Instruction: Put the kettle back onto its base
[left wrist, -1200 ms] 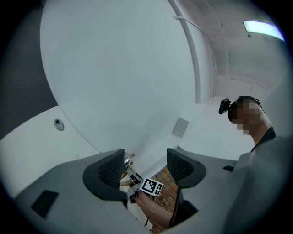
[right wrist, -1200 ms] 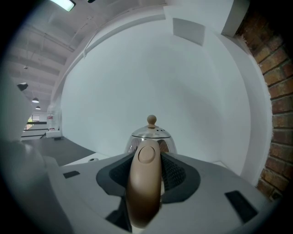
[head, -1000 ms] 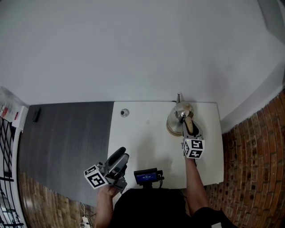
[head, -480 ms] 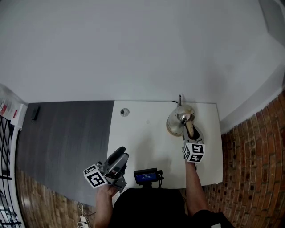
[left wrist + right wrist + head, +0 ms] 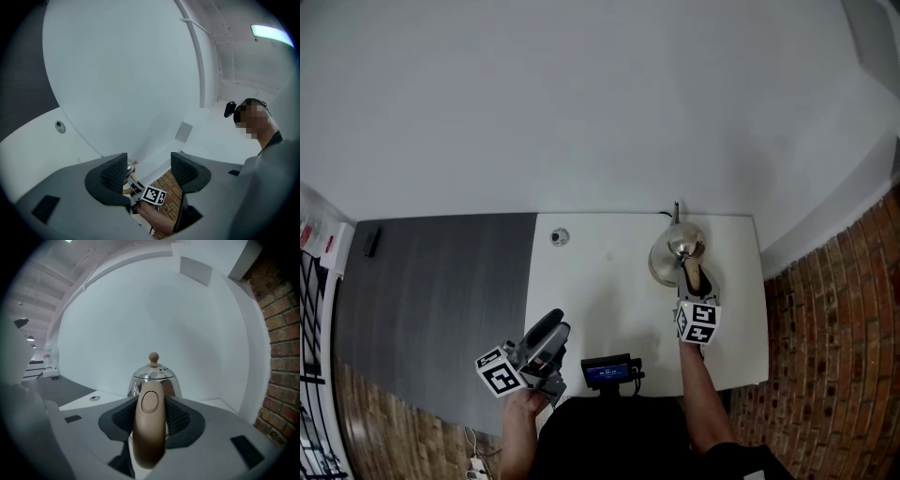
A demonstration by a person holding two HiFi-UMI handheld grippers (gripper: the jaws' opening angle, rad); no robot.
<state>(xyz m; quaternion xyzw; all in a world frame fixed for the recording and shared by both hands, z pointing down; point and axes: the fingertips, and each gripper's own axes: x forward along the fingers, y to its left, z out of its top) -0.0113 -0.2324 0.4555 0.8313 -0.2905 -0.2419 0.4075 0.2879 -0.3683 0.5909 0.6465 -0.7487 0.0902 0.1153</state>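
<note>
A polished steel kettle [image 5: 673, 248] with a round knob and a thin spout stands at the back right of the white table [image 5: 600, 291]. A tan rim shows under its left side; whether that is the base I cannot tell. My right gripper [image 5: 692, 277] reaches in from the front, its jaws on either side of the kettle's tan handle [image 5: 149, 427], pads against it. In the right gripper view the kettle [image 5: 153, 378] stands upright just beyond my right gripper [image 5: 150, 416]. My left gripper [image 5: 553, 324] hovers by the table's front left edge. Nothing lies between the jaws of my left gripper [image 5: 149, 164], which stand open.
A small round grommet [image 5: 560, 236] sits in the table top left of the kettle. Dark grey floor [image 5: 441, 300] lies to the left, a brick wall [image 5: 834, 356] to the right, a white wall behind. A small device with a blue screen [image 5: 607, 372] hangs at the person's chest.
The right gripper's marker cube has drifted slightly left and towards the person. Kettle and left gripper stay where they were.
</note>
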